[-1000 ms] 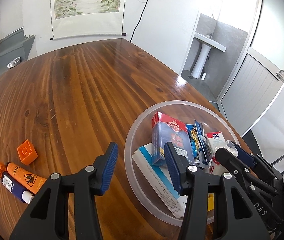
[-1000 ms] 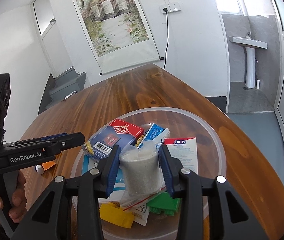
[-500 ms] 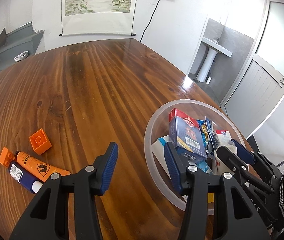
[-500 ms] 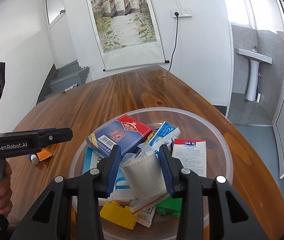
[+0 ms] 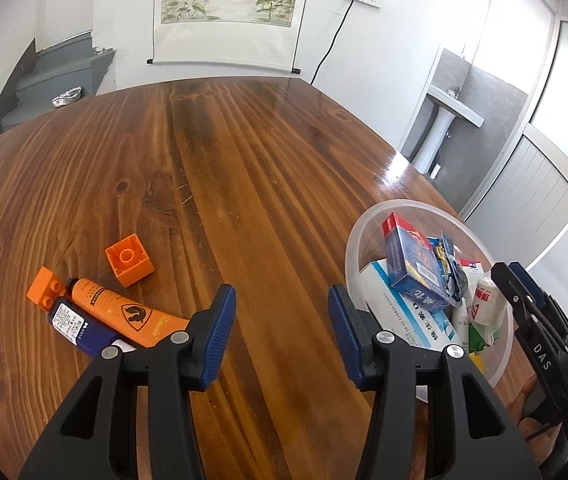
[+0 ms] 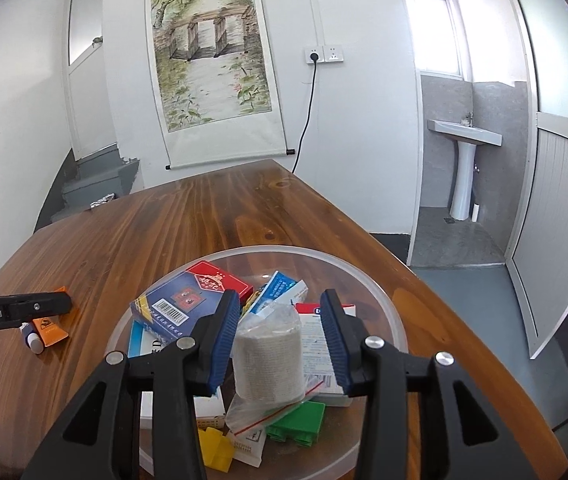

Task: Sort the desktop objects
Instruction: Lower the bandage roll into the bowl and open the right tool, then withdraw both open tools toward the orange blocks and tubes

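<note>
Hovering over the wooden table (image 5: 244, 152), the left gripper (image 5: 282, 320) has its jaws spread apart with nothing between them; an orange tube (image 5: 124, 312), a dark blue tube (image 5: 74, 326) and two orange blocks (image 5: 128, 259) lie on the wood just to its left; the clear bowl (image 5: 363, 236) sits to its right, holding a blue-and-red box (image 6: 188, 296), packets and a bagged gauze roll (image 6: 267, 354); the right gripper (image 6: 280, 334) is released, its pads (image 6: 224, 336) flanking the roll, which rests in the bowl above green (image 6: 297, 424) and yellow bricks (image 6: 214, 450).
</note>
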Available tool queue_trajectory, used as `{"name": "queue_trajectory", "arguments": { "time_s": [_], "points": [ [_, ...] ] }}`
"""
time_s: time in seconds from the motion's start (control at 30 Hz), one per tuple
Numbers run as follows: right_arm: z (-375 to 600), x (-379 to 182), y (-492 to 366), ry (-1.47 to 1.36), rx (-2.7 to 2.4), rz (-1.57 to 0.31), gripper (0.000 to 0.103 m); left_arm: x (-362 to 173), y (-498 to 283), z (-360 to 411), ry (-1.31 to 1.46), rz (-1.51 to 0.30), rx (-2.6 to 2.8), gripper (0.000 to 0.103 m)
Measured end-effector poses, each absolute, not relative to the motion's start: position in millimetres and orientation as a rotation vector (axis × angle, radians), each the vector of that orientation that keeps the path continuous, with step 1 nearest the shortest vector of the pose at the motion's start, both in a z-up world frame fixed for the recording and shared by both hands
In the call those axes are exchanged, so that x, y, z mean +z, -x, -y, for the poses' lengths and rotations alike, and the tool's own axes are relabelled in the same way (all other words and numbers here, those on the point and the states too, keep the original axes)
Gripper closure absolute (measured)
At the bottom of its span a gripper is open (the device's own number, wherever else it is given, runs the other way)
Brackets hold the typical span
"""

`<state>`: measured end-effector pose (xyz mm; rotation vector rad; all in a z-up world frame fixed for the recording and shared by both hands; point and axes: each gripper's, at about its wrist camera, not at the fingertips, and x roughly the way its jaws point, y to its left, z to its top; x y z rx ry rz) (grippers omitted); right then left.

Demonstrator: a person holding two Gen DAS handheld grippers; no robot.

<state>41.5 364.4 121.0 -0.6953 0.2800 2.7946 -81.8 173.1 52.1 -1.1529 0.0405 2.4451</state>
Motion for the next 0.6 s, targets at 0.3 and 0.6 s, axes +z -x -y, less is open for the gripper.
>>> {"name": "queue_trajectory", "arguments": {
  "time_s": [0.3,0.6],
  "points": [
    [-369,121,-25,0.793,2.802,-0.292,0.045,48,79,-146,1.181,-0.017,2.474,0.051],
    [-358,144,-25,0.734,2.837,-0.328,0.045,44,86,-103,1.209,0.064,2.571,0.051]
  ]
}}
